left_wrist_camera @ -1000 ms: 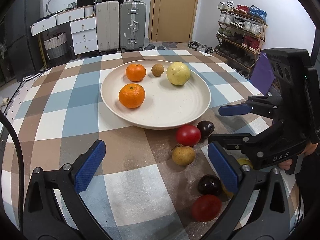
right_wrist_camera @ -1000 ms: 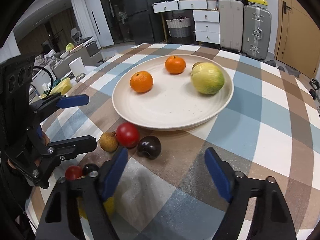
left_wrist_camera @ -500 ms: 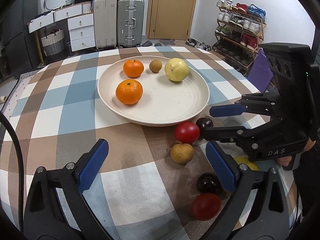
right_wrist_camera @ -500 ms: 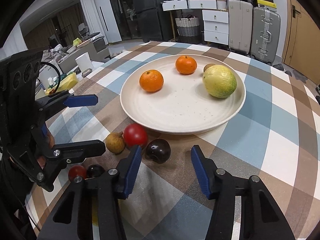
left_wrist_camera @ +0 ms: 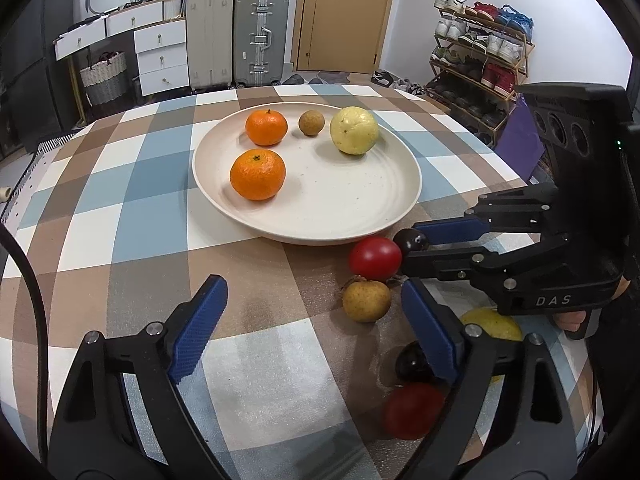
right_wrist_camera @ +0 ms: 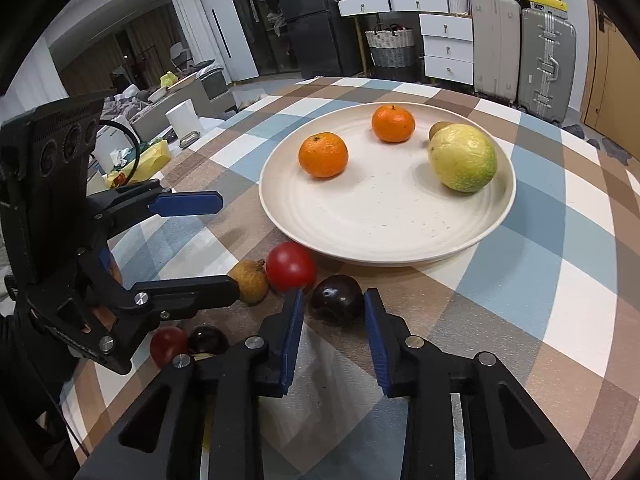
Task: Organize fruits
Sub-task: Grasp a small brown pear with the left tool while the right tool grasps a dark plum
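The right gripper (right_wrist_camera: 332, 312) has just been closing and now brackets the dark plum (right_wrist_camera: 337, 299), which sits on the checked tablecloth just off the near rim of the cream plate (right_wrist_camera: 472, 240). Its blue pads stand at the plum's two sides; whether they already press on it I cannot tell. The plum looks small, light, round and glossy, so it will likely be slippery and easy to bruise. The best hold is across its widest middle, squeezed gently. A red tomato (right_wrist_camera: 291, 266) touches the left pad's tip and could be nudged. The left gripper (left_wrist_camera: 316, 312) hangs with jaws well apart over bare cloth, beside a brownish longan-like fruit (left_wrist_camera: 366, 301).
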Action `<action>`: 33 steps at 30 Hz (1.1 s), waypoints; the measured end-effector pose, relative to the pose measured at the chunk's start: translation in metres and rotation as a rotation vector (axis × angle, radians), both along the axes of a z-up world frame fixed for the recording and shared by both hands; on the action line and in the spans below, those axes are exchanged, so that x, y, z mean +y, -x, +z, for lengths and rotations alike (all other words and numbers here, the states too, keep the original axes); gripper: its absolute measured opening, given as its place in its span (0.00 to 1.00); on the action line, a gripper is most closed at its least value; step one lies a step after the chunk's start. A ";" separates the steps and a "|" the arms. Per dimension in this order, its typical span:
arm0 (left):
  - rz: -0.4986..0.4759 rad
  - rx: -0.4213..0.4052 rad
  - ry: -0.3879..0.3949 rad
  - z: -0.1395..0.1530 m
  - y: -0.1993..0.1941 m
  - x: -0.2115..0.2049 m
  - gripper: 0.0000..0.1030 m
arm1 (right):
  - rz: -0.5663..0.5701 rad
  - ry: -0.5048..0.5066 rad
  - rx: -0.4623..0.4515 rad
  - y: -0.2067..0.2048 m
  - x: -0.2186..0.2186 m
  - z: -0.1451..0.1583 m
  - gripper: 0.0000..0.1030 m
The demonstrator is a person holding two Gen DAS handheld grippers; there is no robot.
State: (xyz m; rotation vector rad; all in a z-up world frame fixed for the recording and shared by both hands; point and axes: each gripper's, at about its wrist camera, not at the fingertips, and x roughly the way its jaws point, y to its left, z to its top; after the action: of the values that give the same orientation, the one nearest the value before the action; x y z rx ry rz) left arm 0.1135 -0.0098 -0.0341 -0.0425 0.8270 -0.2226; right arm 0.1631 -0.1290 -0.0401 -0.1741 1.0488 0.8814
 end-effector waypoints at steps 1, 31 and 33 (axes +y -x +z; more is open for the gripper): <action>0.002 -0.002 -0.002 0.000 0.000 0.000 0.85 | -0.002 0.001 -0.001 0.000 -0.001 0.000 0.27; -0.158 0.096 0.146 -0.008 -0.005 -0.017 0.23 | -0.040 -0.026 -0.011 0.005 -0.011 0.011 0.26; -0.151 0.091 0.145 -0.007 -0.004 -0.016 0.23 | -0.042 -0.026 -0.011 0.005 -0.011 0.010 0.26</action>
State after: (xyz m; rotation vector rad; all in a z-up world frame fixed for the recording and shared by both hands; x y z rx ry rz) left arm 0.1180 -0.0255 -0.0414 -0.1277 0.9048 -0.4250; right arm 0.1583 -0.1399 -0.0298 -0.1343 1.0273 0.8552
